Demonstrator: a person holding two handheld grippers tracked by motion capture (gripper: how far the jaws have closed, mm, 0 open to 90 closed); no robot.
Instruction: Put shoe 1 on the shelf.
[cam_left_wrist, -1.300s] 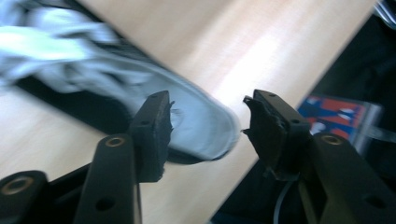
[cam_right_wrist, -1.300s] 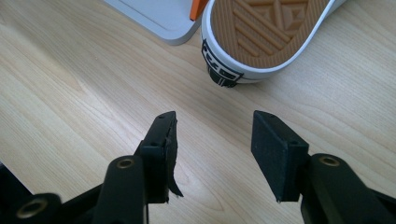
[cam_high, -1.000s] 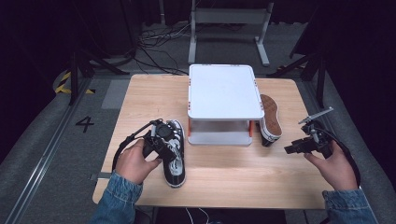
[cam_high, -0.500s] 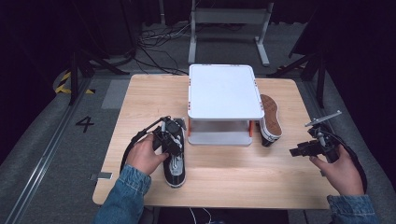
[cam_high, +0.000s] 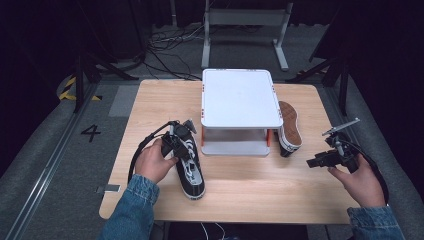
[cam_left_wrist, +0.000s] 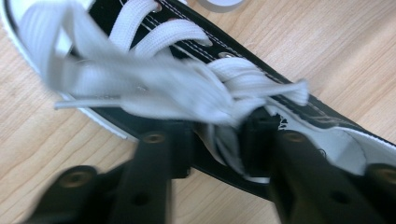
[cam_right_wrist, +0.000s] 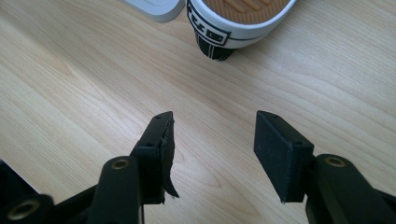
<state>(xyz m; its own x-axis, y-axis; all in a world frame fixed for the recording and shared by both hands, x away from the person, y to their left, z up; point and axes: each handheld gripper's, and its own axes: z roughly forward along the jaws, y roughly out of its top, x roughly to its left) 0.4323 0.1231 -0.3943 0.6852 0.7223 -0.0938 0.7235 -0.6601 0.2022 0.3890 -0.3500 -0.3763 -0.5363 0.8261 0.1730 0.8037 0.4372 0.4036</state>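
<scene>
Tongs in your left hand (cam_left_wrist: 212, 140) have just closed on the tongue and laces of the black shoe (cam_high: 189, 165), left of the white stand (cam_high: 240, 97) on the tabletop (cam_high: 250, 185); lifting looks next. Right tongs (cam_right_wrist: 212, 135) hang half-open, empty.

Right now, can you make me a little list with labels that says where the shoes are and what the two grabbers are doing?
Shoe one: black sneaker with white laces, upright on the wooden table, left of the white shelf.
Shoe two: other sneaker tipped on its side, tan sole showing, right of the shelf.
Left gripper: jaws have just been closing, pinching the first shoe's tongue.
Right gripper: open, nothing between its jaws, above bare table.
</scene>
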